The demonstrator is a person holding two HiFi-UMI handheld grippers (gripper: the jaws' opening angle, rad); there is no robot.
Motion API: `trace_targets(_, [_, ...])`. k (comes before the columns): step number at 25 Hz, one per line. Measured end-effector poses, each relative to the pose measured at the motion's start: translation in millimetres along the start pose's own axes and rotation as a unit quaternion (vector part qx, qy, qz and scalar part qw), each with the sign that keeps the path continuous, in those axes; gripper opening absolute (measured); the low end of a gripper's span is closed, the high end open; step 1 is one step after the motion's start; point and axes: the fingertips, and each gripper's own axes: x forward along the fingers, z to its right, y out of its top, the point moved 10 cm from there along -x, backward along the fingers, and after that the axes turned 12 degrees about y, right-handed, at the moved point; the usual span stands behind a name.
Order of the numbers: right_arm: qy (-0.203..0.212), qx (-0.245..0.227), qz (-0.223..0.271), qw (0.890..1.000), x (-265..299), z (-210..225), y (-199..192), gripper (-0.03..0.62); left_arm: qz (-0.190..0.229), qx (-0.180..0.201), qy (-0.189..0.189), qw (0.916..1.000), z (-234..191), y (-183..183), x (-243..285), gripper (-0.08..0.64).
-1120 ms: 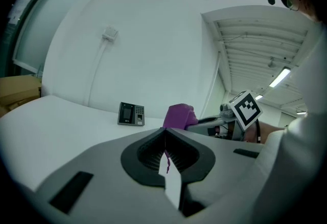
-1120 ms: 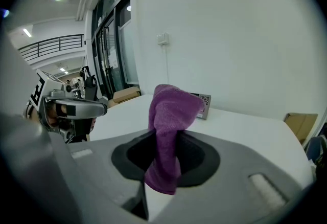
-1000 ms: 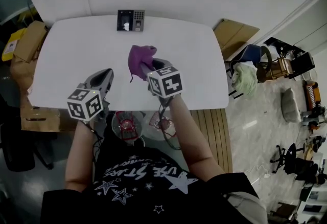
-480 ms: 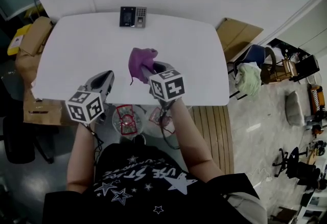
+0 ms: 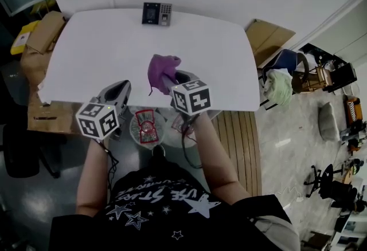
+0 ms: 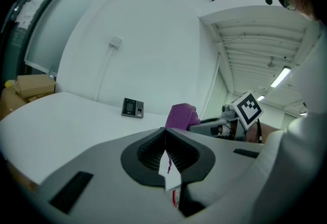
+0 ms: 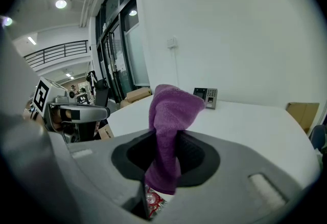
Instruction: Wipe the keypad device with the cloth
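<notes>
Right claw (image 5: 170, 79): clenched on the purple cloth (image 5: 161, 69). The right gripper view shows the cloth pinched between the two jaws. Its upper part stands bunched above them and a short end hangs below. In the head view the cloth is over the near half of the surface (image 5: 97, 49), about midway between the left and right edges.

Left claw (image 6: 165, 135): jaws pressed flat together. It is at the near edge of the surface, to the left of the right claw and apart from it.

Keypad device (image 5: 157, 14): at the far edge of the surface, near its middle, well apart from the cloth and both claws. It has a dark screen on its left and a keypad on its right.
</notes>
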Motion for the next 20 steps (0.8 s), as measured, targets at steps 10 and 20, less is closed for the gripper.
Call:
trace_targets(10, [-0.008,-0.004,0.006,1.000,-22,-68,-15,0.094,0.004,0.001,-0.006,1.0000,-4,-14,-67,0.009])
trace_targets(20, [-0.014,-0.019,-0.002,1.000,-52,-138,-47,0.094,0.002,0.019,-0.022,0.9996,9,-40,-132,0.008])
